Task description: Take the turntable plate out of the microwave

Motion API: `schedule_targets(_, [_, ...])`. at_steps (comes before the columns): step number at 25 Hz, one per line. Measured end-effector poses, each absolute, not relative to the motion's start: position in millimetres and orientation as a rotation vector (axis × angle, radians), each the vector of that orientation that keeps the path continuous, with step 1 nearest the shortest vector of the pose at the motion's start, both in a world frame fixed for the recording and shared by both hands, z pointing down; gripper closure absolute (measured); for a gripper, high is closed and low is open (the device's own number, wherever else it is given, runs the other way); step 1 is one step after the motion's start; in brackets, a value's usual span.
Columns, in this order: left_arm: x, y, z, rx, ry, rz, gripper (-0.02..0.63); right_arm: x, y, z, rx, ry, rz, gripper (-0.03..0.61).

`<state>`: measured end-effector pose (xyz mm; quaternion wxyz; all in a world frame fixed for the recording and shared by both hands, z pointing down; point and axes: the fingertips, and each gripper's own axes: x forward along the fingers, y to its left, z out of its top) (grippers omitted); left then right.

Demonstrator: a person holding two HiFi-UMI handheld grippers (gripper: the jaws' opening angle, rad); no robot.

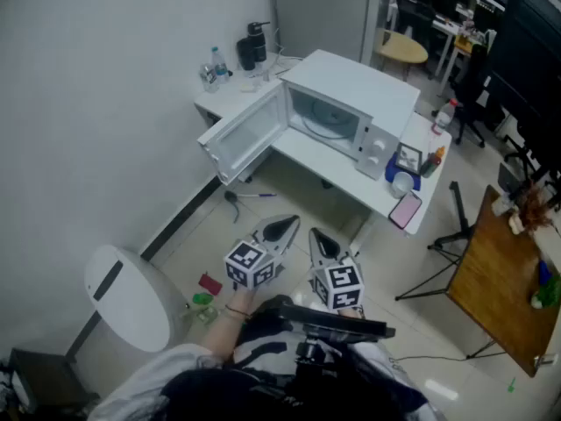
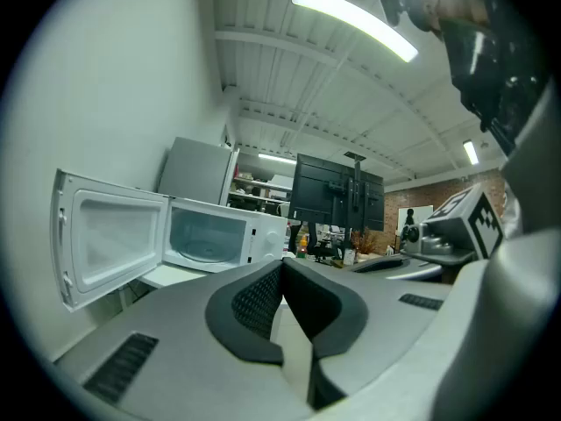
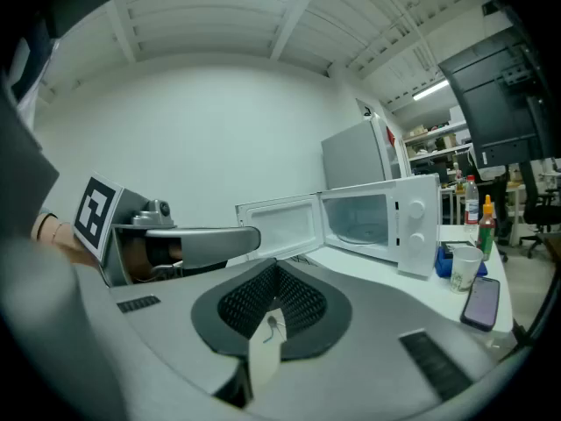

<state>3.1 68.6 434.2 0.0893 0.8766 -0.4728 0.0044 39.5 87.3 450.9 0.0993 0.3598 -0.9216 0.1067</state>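
Turntable plate (image 1: 326,123) lies flat inside the microwave (image 1: 359,90), whose door (image 1: 250,137) hangs open to the left over the white surface (image 1: 302,160). Both grippers are well apart from it, out over the room's floor. The left gripper (image 1: 282,229) and right gripper (image 1: 322,242) sit side by side, the fingers of each closed together on nothing. The plate lies straight ahead of them, with the cavity mouth facing their way. The right one looks to have the straighter line in, clear of the door, though neither is plainly nearer.
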Motion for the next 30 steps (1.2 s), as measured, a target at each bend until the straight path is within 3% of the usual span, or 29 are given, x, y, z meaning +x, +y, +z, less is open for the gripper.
schedule_targets(12, [-21, -17, 480, 2.473, -1.326, 0.149, 0.621, 23, 5, 472, 1.12, -2.682, 0.344, 0.584])
schedule_targets(23, [-67, -163, 498, 2.47, -1.163, 0.178, 0.621, -43, -126, 488, 1.244, -2.578, 0.402, 0.584])
schedule_targets(30, [-89, -252, 525, 2.394, -1.132, 0.203, 0.62, -47, -174, 515, 1.316, -2.502, 0.427, 0.584])
